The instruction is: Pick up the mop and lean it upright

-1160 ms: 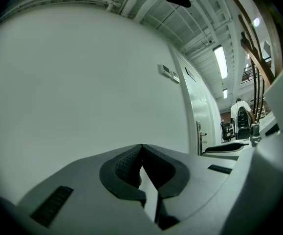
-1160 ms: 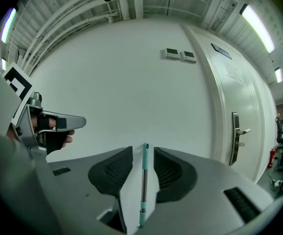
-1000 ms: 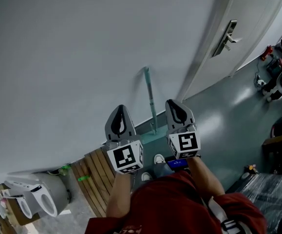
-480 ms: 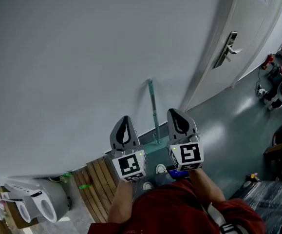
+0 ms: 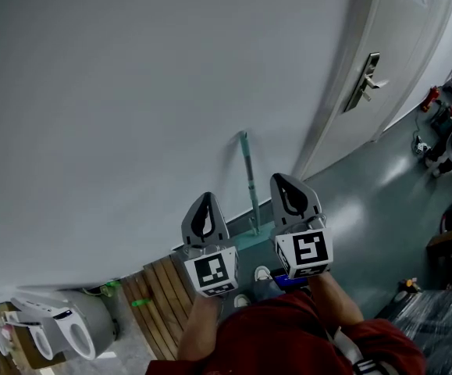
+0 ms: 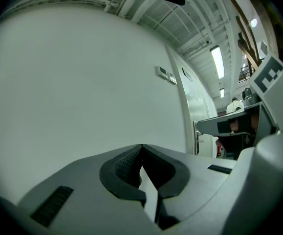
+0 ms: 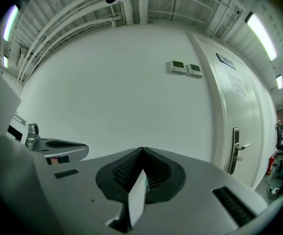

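Two closed claws (image 5: 204, 209) (image 5: 291, 192), mop (image 5: 250, 180) against wall (image 5: 132, 92)

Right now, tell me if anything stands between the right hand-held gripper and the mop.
Nothing visible does. The mop leans on the wall just left of the right hand-held gripper, with only bare wall showing between them.

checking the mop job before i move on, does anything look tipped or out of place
Nothing stands out. The mop stands upright, leaning against the wall. The left tool and right tool are both shut and empty, one on each side of it.
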Demonstrator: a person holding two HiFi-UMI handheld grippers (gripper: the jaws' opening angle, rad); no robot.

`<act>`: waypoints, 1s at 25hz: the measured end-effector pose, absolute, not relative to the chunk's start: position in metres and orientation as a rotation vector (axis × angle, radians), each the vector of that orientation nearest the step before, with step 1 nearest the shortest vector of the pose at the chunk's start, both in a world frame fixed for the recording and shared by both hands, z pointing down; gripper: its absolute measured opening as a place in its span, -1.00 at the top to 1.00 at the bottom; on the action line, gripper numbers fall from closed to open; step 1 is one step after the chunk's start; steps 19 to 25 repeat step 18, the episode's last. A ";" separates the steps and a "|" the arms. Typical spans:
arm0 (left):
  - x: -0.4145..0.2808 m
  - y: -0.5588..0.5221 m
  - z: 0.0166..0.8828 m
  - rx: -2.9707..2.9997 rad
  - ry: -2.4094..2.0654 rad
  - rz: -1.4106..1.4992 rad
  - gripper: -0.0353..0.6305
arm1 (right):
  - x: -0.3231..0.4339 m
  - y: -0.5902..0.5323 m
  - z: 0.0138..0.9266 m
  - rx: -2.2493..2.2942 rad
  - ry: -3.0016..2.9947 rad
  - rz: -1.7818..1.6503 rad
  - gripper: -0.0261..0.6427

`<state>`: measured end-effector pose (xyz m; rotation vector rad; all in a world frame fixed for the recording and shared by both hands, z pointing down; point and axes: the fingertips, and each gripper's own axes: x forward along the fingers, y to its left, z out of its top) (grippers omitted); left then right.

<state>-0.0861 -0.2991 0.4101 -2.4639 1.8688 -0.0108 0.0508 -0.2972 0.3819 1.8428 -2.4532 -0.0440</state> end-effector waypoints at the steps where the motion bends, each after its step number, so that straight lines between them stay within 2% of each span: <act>1: -0.086 -0.298 0.410 -2.464 1.868 -0.014 0.85 | 0.051 -0.297 0.383 1.841 -2.452 -0.039 0.87; 25: -0.079 -0.297 0.404 -2.487 1.878 -0.002 0.85 | 0.060 -0.299 0.385 1.821 -2.469 -0.015 0.87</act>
